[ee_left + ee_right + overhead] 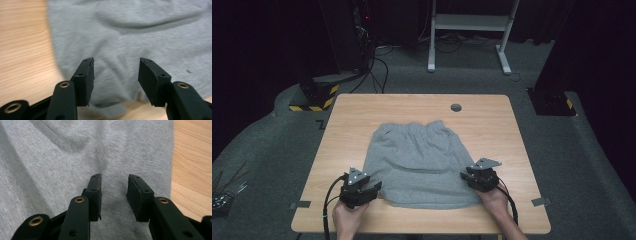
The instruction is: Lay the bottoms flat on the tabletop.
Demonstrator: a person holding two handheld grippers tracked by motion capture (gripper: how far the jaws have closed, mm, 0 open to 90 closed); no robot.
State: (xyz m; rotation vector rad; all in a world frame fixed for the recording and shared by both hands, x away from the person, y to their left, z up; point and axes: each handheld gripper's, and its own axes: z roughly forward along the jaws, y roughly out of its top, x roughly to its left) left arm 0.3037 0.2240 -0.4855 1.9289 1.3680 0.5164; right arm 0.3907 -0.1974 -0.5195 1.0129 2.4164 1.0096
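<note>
A pair of grey shorts (422, 160) lies flat on the wooden table (362, 107), waistband toward the far side. My left gripper (374, 189) rests at the near left corner of the shorts. In the left gripper view it (116, 75) stands open, the grey cloth (130, 37) under and beyond the jaws and its hem edge just below them. My right gripper (466, 176) sits at the near right edge of the shorts. In the right gripper view it (114, 192) is open over the cloth (62, 170), with no fold pinched between the pads.
A round cable hole (456, 107) sits near the table's far edge. Grey tape marks (300, 204) (539, 202) lie at the near corners. On the floor behind stand a white desk frame (472, 30) and a yellow-striped base (314, 97).
</note>
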